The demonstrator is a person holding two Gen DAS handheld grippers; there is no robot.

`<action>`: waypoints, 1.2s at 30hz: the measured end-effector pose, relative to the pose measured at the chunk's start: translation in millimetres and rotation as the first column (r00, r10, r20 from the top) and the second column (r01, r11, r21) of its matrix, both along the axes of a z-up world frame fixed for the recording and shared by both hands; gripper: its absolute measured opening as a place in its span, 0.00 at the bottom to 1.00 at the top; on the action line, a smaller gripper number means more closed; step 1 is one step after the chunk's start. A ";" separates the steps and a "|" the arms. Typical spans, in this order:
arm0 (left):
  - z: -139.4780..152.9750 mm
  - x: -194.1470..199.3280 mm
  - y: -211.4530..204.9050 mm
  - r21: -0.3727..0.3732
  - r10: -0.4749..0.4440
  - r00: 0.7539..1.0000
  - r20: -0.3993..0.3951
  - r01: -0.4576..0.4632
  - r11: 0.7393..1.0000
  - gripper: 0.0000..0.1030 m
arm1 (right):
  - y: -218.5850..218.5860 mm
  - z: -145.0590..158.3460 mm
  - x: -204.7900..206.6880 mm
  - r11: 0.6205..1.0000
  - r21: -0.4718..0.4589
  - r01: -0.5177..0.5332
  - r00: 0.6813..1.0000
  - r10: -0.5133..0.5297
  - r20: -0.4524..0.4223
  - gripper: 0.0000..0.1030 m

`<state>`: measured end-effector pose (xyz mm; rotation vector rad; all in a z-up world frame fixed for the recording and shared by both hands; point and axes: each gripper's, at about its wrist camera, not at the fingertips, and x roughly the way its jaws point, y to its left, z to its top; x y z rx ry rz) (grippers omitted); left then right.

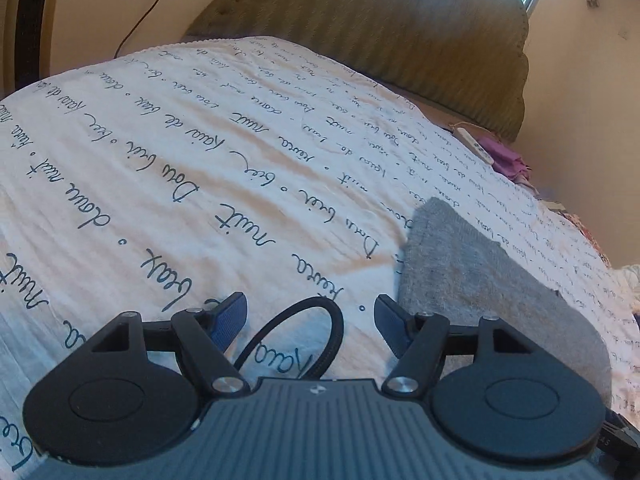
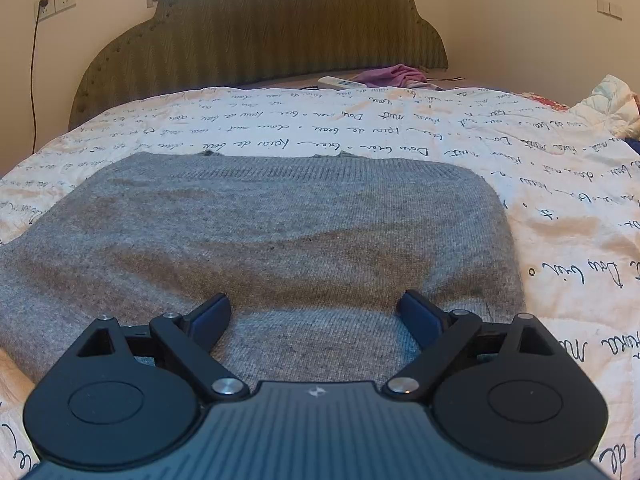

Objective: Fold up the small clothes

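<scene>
A folded grey knit garment (image 2: 280, 232) lies flat on the white bedspread (image 2: 400, 132) printed with handwriting. My right gripper (image 2: 316, 308) hovers over the garment's near edge, open, with only the cloth's surface below its blue pads. In the left wrist view the same grey garment (image 1: 480, 280) lies to the right. My left gripper (image 1: 310, 308) is open over bare bedspread (image 1: 160, 140), just left of the garment's edge. A black cable loop (image 1: 316, 332) shows between its jaws, and nothing is gripped.
A green padded headboard (image 2: 260, 32) stands at the far end. A white remote (image 2: 340, 82) and a purple cloth (image 2: 392, 74) lie by it. More bedding (image 2: 608, 104) is bunched at the right edge. A wall socket with a cord (image 2: 44, 4) is at the left.
</scene>
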<state>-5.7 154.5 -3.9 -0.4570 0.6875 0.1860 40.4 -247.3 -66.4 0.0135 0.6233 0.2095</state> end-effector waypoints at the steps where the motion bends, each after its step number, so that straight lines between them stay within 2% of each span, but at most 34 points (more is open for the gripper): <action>1: 2.3 -0.9 -6.1 -0.006 -0.024 1.000 0.002 0.024 1.000 0.71 | 0.1 0.0 0.0 1.000 0.000 0.000 1.000 0.000 0.000 0.91; 4: 3.9 4.0 -36.6 -0.018 -0.110 0.993 -0.036 0.109 0.994 0.73 | 0.1 0.3 -0.3 1.000 -0.001 0.000 1.000 0.000 0.001 0.91; 6: -2.7 11.2 -58.1 0.005 -0.143 0.984 -0.102 0.144 0.990 0.73 | -0.3 0.5 -0.7 1.000 0.001 0.000 1.000 0.000 0.002 0.91; 9: -13.0 13.2 -75.7 0.051 -0.122 0.983 -0.136 0.130 0.990 0.74 | -0.1 0.3 -1.0 1.000 0.001 0.001 1.000 -0.001 0.003 0.91; 11: -13.3 14.8 -79.4 0.051 -0.110 0.984 -0.143 0.118 0.992 0.74 | 0.4 0.2 -1.4 1.000 -0.001 0.000 1.000 0.000 0.004 0.91; 14: -11.5 17.3 -79.6 0.049 -0.097 0.983 -0.156 0.106 0.993 0.64 | 0.1 0.2 -1.0 1.000 0.001 -0.001 1.000 0.001 0.003 0.91; 16: -10.5 20.1 -79.0 0.045 -0.100 0.982 -0.161 0.108 0.993 0.52 | 0.1 0.2 -0.9 1.000 0.001 -0.002 1.000 0.002 0.003 0.91; 18: -9.3 22.0 -79.3 0.041 -0.100 0.981 -0.167 0.108 0.993 0.47 | 0.2 0.2 -1.0 1.000 0.002 -0.001 1.000 0.001 0.003 0.91; 22: -8.2 24.1 -82.2 0.028 -0.121 0.978 -0.172 0.127 0.991 0.29 | 0.4 0.2 -1.0 1.000 0.001 -0.001 1.000 0.001 0.003 0.91; 25: -7.7 24.8 -82.8 0.026 -0.127 0.977 -0.173 0.133 0.991 0.19 | 0.4 0.1 -1.0 1.000 0.002 0.000 1.000 0.000 0.003 0.91; 30: -5.7 24.2 -83.9 0.035 -0.126 0.977 -0.170 0.134 0.990 0.14 | 0.4 0.0 -0.9 1.000 0.001 0.000 1.000 0.000 0.003 0.92; 36: 3.5 20.0 -94.1 0.111 -0.148 0.978 -0.144 0.165 0.980 0.12 | 1.8 3.3 -0.1 1.000 -0.007 -0.002 1.000 0.002 -0.003 0.92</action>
